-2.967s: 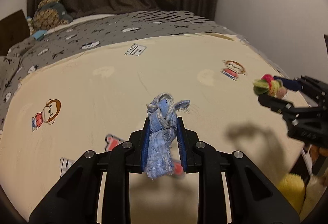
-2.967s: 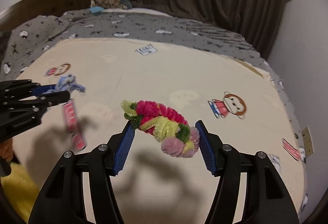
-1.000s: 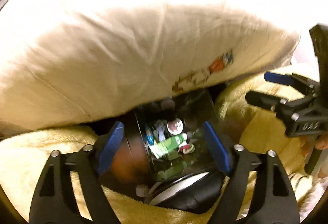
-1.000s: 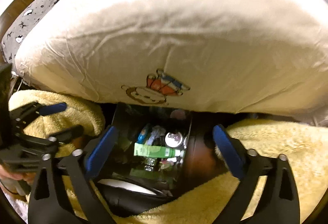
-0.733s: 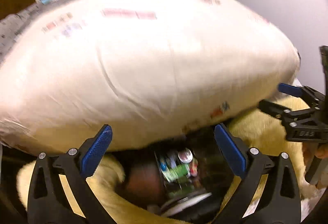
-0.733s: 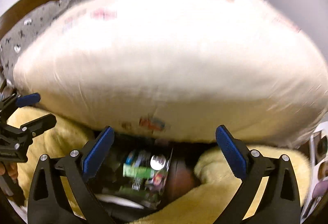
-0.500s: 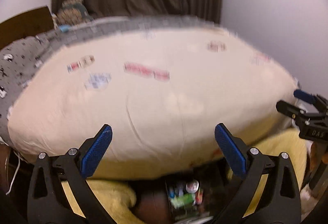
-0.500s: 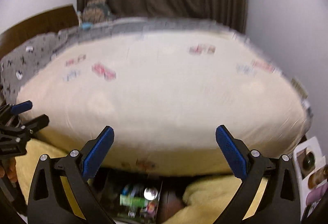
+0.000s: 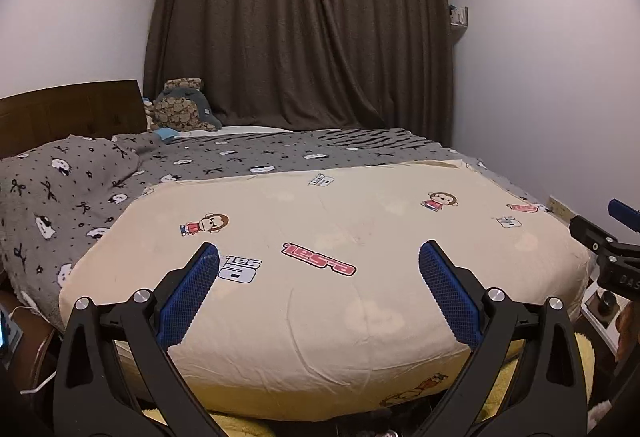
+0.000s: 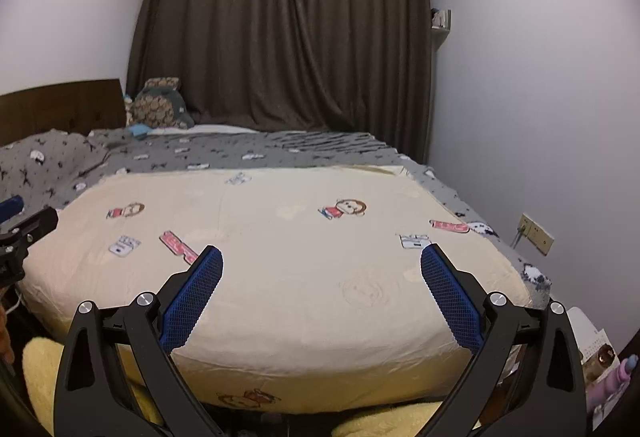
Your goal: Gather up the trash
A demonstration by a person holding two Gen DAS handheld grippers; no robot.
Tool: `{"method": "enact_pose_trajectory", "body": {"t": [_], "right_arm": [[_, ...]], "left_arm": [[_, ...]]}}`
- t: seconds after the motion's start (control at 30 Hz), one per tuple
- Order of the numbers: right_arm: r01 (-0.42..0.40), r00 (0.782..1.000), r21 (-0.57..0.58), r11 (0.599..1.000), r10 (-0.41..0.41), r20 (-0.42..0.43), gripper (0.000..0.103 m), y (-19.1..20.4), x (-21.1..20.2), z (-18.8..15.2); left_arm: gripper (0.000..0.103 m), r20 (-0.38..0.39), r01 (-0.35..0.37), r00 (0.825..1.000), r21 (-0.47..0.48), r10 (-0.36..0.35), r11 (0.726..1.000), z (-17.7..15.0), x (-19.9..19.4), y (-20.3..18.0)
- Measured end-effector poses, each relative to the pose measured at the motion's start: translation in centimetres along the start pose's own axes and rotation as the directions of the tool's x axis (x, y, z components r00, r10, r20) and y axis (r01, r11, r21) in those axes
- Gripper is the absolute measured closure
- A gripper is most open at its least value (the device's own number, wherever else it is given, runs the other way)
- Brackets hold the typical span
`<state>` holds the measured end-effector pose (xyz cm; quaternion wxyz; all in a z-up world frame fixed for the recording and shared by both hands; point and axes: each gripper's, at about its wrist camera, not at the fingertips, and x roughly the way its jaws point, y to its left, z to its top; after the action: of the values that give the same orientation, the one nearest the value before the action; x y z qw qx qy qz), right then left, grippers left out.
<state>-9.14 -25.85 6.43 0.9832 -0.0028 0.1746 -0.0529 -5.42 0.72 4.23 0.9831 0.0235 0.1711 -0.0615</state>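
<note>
Looking across a bedroom from the foot of a bed, we hold two tong-style grippers side by side at the bottom of each view. Dark brown curtains cover the far wall between pale walls, and a wooden headboard stands at the left. A grey patterned blanket lies over the far part of the mattress; nearer us is a cream sheet printed with cartoon monkeys and small logos. A patterned cushion rests by the headboard.

Our left gripper is released, its blue pads spread wide with nothing between them. Our right gripper is likewise spread and empty; its tip also shows at the right edge of the left view.

No trash is visible on the sheet or blanket. A yellow fluffy fabric shows below the mattress edge, and the dark gap there hides whatever lies in it.

We judge the bed surface finished: nothing remains to pick up in sight, so what is left, if anything, lies outside these views.
</note>
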Motion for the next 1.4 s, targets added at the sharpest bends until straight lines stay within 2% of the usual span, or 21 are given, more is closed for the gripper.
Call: {"method": "enact_pose_trajectory", "body": {"t": [0.27, 1.4], "right_arm": [[-0.024, 1.000, -0.013, 1.000, 0.024, -0.001, 0.004, 0.3, 0.0, -0.1], [-0.008, 1.000, -0.004, 1.000, 0.008, 0.007, 0.004, 0.8, -0.3, -0.3]], "left_arm": [[0.008, -0.045, 0.007, 0.999, 0.012, -0.007, 1.000, -1.7, 0.8, -0.4], [0.008, -0.022, 0.017, 1.000, 0.000, -0.017, 1.000, -1.7, -0.1, 0.7]]}}
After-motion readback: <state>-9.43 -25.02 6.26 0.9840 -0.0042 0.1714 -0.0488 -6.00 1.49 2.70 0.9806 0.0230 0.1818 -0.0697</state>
